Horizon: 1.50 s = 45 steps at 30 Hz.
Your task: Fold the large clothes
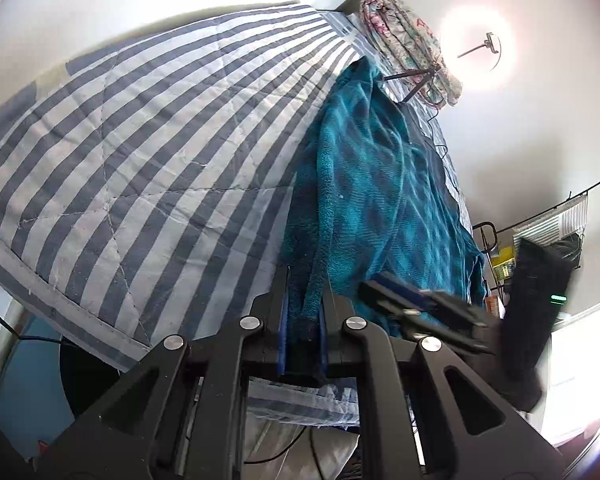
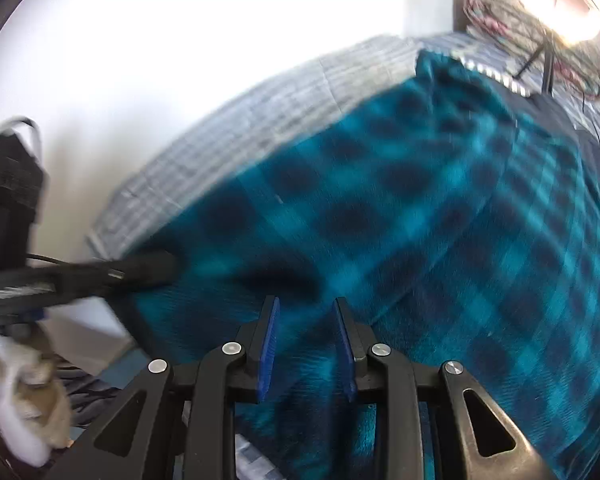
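Fleece, teal plaid robe (image 1: 364,184), soft, bulky and floppy, sprawls over the striped quilt (image 1: 140,152) toward one o'clock; left gripper (image 1: 304,304) is clenched on its near hem, right gripper (image 2: 306,332) gapes over the adjoining edge, gripping nothing.

Teal fleece garment (image 1: 364,184), checked in teal and dark navy, pile fuzzy. Lies stretched lengthwise on the striped quilt (image 1: 148,152) of the bed, along one side, reaching from the near edge toward the far end. Upper layer folded over on itself with a long soft ridge down the middle; a plain dark navy panel (image 1: 424,148) shows along the far side. Near hem bunched and lifted at the bed's edge, a narrow fold of it pinched upright. In the right wrist view the cloth (image 2: 400,216) spreads broad, rumpled, with a dark hollow near the front edge.
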Motion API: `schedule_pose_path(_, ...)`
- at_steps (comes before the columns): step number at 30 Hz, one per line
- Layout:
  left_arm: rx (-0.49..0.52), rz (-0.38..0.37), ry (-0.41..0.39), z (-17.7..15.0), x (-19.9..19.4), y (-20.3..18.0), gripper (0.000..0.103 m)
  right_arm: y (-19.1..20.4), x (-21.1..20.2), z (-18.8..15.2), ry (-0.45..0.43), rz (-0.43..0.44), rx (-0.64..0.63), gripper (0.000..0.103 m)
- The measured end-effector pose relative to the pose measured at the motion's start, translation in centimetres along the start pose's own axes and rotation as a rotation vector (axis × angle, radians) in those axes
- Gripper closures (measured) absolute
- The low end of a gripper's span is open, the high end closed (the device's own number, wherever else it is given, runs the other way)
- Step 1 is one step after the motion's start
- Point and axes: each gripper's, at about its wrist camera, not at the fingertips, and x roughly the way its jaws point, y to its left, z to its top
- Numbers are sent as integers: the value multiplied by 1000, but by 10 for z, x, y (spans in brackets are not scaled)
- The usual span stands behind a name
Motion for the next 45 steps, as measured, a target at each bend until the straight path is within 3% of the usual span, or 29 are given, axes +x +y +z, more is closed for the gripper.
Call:
schedule_pose_path(4,33,-2,-7,-3,-2,-10,94,-11,0,5,42,70,53,75)
schedule_pose_path(7,63,-11,-20,-4,-7,-21,94,-18,-19,16,3,89,63,73)
schedule_pose_path(12,135,-12,-39,-8,-11,-43,95,-29,-36,57,-38,63,85,50)
schedule_pose_path(19,162,-26,-30,-9,-6,-58,95,-36,-11,121,3,-3,118,38)
schedule_pose_path(23,180,-23,-27,-10,-3,-65,95,-37,18,147,44,-59,149,38)
schedule_pose_path(31,237,-4,-21,-15,4,-78,95,-21,68,164,162,-233,95,38)
schedule_pose_path(33,238,-2,-17,-16,5,-78,95,-18,71,164,175,-270,66,43)
schedule_pose_path(34,243,1,-16,-16,6,-79,95,-18,71,164,174,-288,49,50)
schedule_pose_path(36,260,13,-19,-17,8,-83,95,-18,67,163,165,-314,24,67)
schedule_pose_path(38,289,25,-22,-20,9,-89,95,-23,62,163,150,-300,19,91)
schedule_pose_path(45,401,49,-15,-38,14,-116,95,-66,18,146,4,-76,207,97)
